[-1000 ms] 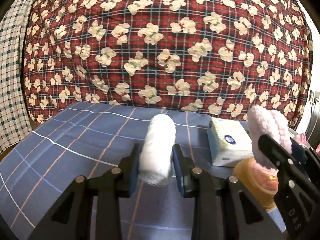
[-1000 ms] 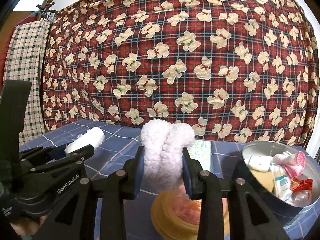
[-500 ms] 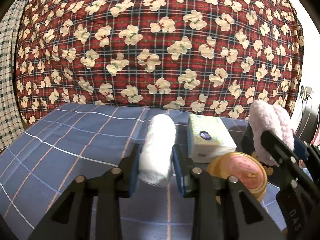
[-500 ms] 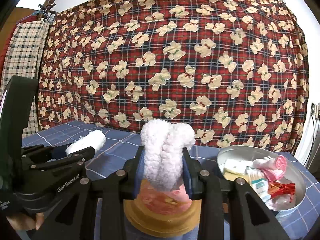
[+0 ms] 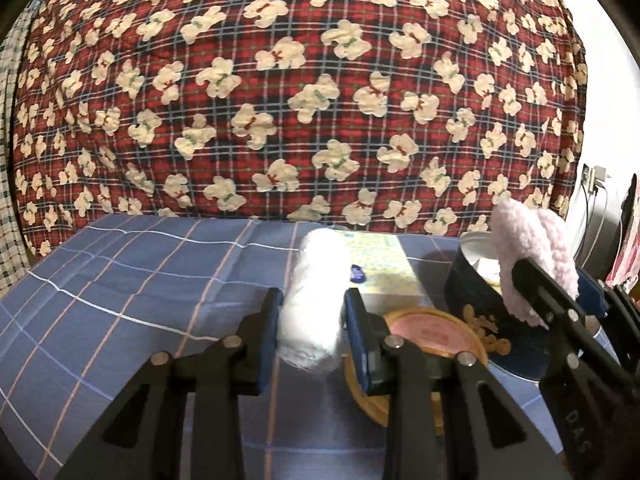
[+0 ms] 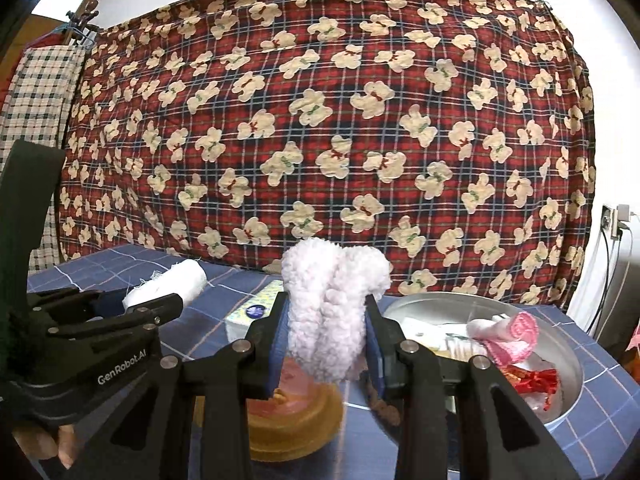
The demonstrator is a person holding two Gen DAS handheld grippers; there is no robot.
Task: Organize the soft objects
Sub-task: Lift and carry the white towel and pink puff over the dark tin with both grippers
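My left gripper (image 5: 312, 312) is shut on a white rolled cloth (image 5: 314, 296), held above the blue checked tablecloth; the roll also shows in the right wrist view (image 6: 168, 286). My right gripper (image 6: 326, 334) is shut on a fluffy pale pink cloth (image 6: 330, 312), which also shows in the left wrist view (image 5: 532, 256) at the right. It hangs just left of a round metal tin (image 6: 560, 396) that holds a pink rolled cloth (image 6: 508, 336) and other small items. The tin's dark side shows in the left wrist view (image 5: 480, 304).
A round tan lid with a pink top (image 5: 432, 336) lies on the tablecloth under both grippers; it also shows in the right wrist view (image 6: 296, 420). A tissue pack (image 5: 380, 264) lies behind it. A red plaid bear-print blanket (image 6: 320, 120) hangs behind the table.
Both grippers have moved to the right with their cloths held. The tin has come into the left wrist view, and the lid and tissue pack have shifted left.
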